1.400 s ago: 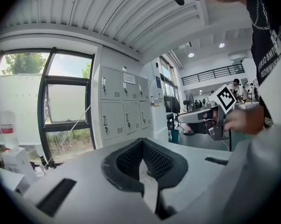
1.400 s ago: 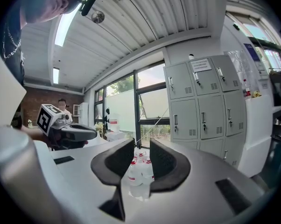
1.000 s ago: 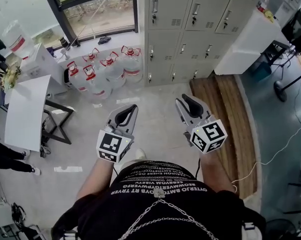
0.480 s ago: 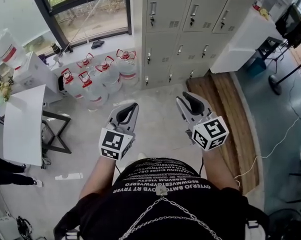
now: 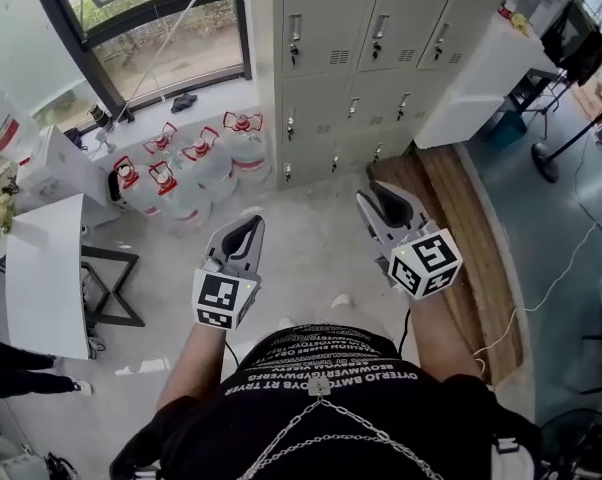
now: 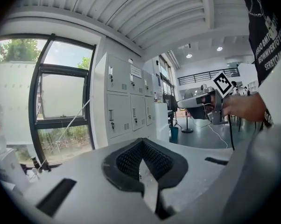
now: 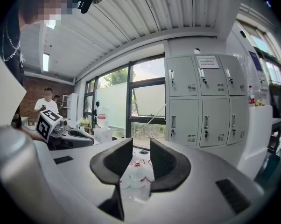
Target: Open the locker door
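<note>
Across the floor point(image 5: 311, 218), well apart from the lockers point(image 5: 326, 68) beyond, holds left gripper point(image 5: 249, 230) jaws clenched on nothing and right gripper point(image 5: 377, 200) jaws just widening, empty; risks kicking the jugs point(image 5: 196, 163) or hooking a wrong handle point(image 5: 294, 28) through poor aim.

Place: industrial-style office or lab workspace. Evidence: bank of grey metal lockers point(image 5: 371, 28) on wall; cluster of water jugs point(image 5: 196, 163) on bare floor point(image 5: 311, 218); tall window point(image 5: 151, 38); white table point(image 5: 46, 268); loose cable point(image 5: 566, 278) across floor; ribbed metal ceiling point(image 7: 145, 13).
</note>
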Action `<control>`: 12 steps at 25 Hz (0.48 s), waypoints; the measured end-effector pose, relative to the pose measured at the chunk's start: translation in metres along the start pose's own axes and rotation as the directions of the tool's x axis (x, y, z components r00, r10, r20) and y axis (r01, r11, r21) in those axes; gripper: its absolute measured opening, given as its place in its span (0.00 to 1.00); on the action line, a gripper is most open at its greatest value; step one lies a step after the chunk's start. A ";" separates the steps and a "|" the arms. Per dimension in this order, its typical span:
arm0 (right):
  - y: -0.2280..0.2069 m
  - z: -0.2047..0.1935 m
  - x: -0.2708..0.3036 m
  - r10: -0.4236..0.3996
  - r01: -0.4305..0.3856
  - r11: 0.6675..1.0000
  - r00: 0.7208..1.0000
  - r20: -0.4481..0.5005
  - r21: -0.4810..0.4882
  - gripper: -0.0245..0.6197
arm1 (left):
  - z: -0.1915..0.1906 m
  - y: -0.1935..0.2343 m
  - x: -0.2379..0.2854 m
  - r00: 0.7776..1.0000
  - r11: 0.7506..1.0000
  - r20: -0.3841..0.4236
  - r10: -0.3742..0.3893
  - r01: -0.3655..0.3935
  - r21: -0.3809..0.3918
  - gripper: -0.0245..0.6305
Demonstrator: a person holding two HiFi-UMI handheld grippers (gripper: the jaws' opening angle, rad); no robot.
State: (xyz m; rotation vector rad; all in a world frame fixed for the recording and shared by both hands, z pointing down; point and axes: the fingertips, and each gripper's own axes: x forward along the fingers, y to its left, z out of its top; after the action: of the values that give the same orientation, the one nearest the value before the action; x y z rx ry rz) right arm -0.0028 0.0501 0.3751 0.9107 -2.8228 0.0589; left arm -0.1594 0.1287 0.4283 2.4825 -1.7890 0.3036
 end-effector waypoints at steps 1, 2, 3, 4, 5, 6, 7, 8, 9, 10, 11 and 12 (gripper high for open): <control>-0.005 -0.004 0.004 0.000 0.000 1.000 1.000 -0.005 0.007 0.21 | -0.002 0.001 0.006 1.000 1.000 -0.006 0.000 0.000 0.000 0.04; -0.009 -0.009 0.007 0.002 -0.002 1.000 1.000 -0.011 0.017 0.21 | -0.004 0.001 0.012 1.000 1.000 -0.012 -0.002 0.002 0.000 0.04; -0.013 -0.015 0.011 0.005 -0.005 1.000 1.000 -0.017 0.027 0.21 | -0.005 0.002 0.018 1.000 1.000 -0.018 -0.004 0.004 0.001 0.04; -0.018 -0.020 0.016 0.010 -0.009 0.999 1.000 -0.023 0.038 0.21 | -0.006 0.003 0.024 1.000 1.000 -0.024 -0.003 0.003 0.003 0.04; -0.022 -0.025 0.022 0.018 -0.016 0.999 0.999 -0.029 0.048 0.21 | -0.007 0.005 0.031 1.000 1.000 -0.030 -0.001 0.001 0.005 0.04; -0.026 -0.030 0.029 0.028 -0.026 0.998 0.999 -0.033 0.057 0.21 | -0.006 0.008 0.039 0.999 1.000 -0.034 0.005 -0.005 0.008 0.04; -0.030 -0.033 0.036 0.040 -0.038 0.997 0.999 -0.035 0.062 0.21 | -0.005 0.011 0.046 0.999 1.000 -0.036 0.013 -0.012 0.010 0.04; -0.034 -0.035 0.044 0.054 -0.051 0.997 0.998 -0.036 0.065 0.21 | -0.004 0.015 0.052 0.999 1.000 -0.038 0.023 -0.022 0.012 0.04; -0.039 -0.036 0.051 0.068 -0.066 0.996 0.997 -0.035 0.067 0.21 | -0.002 0.018 0.059 0.999 0.999 -0.039 0.034 -0.034 0.012 0.04; -0.044 -0.036 0.058 0.083 -0.081 0.994 0.996 -0.032 0.069 0.21 | 0.001 0.021 0.066 0.998 0.999 -0.040 0.045 -0.044 0.013 0.04; -0.050 -0.035 0.065 0.097 -0.095 0.993 0.995 -0.028 0.070 0.21 | 0.004 0.023 0.073 0.998 0.999 -0.040 0.053 -0.053 0.014 0.04; -0.056 -0.033 0.071 0.110 -0.108 0.992 0.994 -0.025 0.071 0.21 | 0.007 0.024 0.081 0.997 0.998 -0.040 0.058 -0.058 0.017 0.04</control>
State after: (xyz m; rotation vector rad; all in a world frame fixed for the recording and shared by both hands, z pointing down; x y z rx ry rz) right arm -0.0217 -0.0336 0.4194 0.7619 -2.8577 0.1839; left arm -0.1565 0.0439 0.4360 2.4195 -1.8522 0.3701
